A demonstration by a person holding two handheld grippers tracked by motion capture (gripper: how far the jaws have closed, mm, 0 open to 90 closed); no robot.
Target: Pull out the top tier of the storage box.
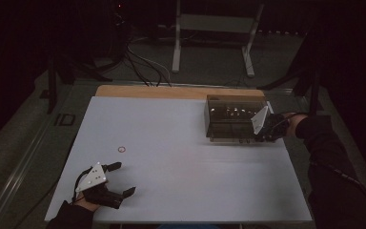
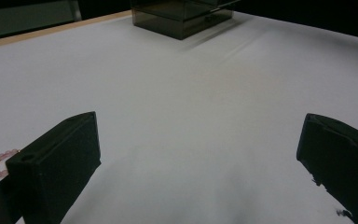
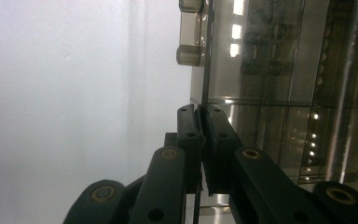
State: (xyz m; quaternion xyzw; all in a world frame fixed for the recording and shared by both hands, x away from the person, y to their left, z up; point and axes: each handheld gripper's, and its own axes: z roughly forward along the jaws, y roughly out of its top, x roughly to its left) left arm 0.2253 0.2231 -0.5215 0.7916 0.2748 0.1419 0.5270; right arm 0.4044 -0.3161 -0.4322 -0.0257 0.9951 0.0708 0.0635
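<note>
A smoked see-through box point(image 1: 233, 117) stands at the back right of the white table point(image 1: 181, 152). My right gripper point(image 1: 256, 137) is at the box's near right corner. In the right gripper view its jaws point(image 3: 200, 112) are shut on the thin edge of the box's front panel point(image 3: 205, 70), below two round knobs point(image 3: 189, 28). My left gripper point(image 1: 124, 178) rests near the table's front left corner, jaws wide open with nothing between them point(image 2: 199, 128). A small pink bead ring point(image 1: 121, 149) lies on the table just beyond it, and its beads point(image 2: 0, 163) peek out beside the left jaw.
The table's far edge is a wooden strip point(image 1: 171, 91). Behind it, a metal stand point(image 1: 209, 38) and cables point(image 1: 143, 67) sit on the dark floor. The person's dark right sleeve point(image 1: 333, 162) reaches along the table's right side.
</note>
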